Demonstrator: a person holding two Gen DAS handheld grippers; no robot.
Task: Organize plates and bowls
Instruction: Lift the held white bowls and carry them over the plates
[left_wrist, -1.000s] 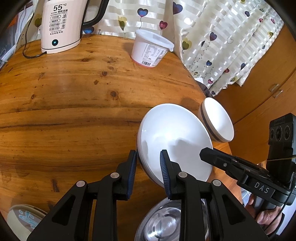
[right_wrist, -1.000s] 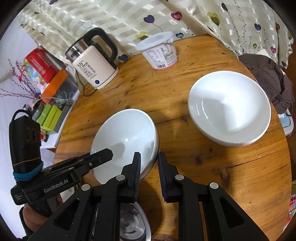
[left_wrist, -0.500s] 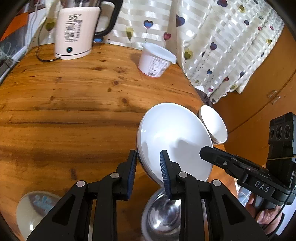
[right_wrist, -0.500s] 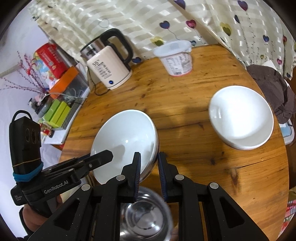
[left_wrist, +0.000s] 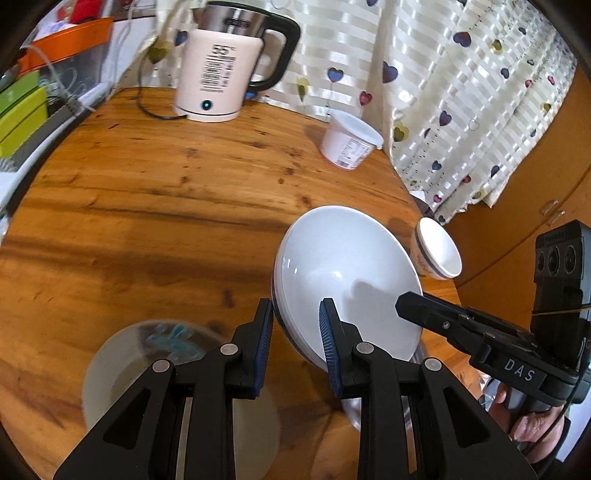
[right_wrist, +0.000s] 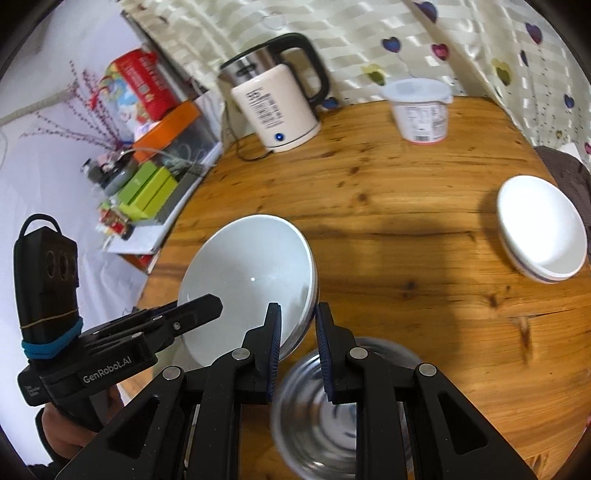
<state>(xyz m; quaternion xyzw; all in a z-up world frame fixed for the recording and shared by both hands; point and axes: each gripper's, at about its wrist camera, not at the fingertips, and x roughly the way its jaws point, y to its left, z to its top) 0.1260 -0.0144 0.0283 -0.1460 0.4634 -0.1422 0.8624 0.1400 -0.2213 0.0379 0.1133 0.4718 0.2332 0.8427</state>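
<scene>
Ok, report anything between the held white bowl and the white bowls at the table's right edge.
Nothing visible: only bare table between the held white bowl and the white bowls. The steel bowl sits below, off that line.

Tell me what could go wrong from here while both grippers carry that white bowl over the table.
1. The white bowl is pinched only at opposite rim edges by the left gripper and right gripper; if the hands drift apart or twist, it may slip.
2. It hangs above the steel bowl, so a drop would likely strike it.
3. The glass plate lies close under the left gripper; lowering there could knock it.
</scene>
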